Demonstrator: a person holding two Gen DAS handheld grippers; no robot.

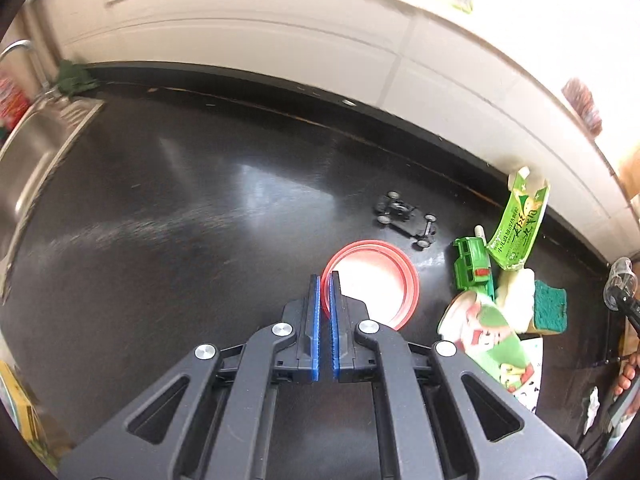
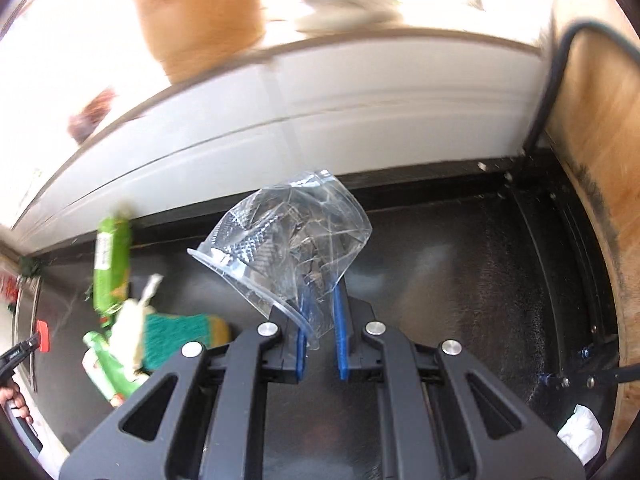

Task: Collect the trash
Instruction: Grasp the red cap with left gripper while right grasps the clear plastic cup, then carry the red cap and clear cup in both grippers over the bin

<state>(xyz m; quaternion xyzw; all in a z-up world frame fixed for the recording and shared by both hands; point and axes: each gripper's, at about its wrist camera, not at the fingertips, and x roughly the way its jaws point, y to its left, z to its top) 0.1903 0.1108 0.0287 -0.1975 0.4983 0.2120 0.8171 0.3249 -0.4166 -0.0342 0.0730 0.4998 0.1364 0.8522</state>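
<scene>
My left gripper (image 1: pixel 325 282) is shut on the rim of a red-rimmed round lid (image 1: pixel 380 280) and holds it over the black counter (image 1: pixel 180 208). My right gripper (image 2: pixel 320 300) is shut on a crushed clear plastic cup (image 2: pixel 288 236), held up above the counter. A pile of trash lies between them: a green carton (image 1: pixel 518 226), a green-and-white wrapper (image 1: pixel 486 332), a green toy truck (image 1: pixel 472 266), a white wad (image 1: pixel 516 292) and a green-and-yellow sponge (image 1: pixel 550 312). The sponge (image 2: pixel 180 334) and carton (image 2: pixel 112 260) also show in the right wrist view.
A black toy car chassis (image 1: pixel 404 218) lies on the counter behind the lid. A steel sink (image 1: pixel 28 152) with a tap is at the far left. A white tiled wall (image 1: pixel 280 40) runs behind. A wooden panel (image 2: pixel 592 168) and a crumpled white tissue (image 2: pixel 580 434) are at the right.
</scene>
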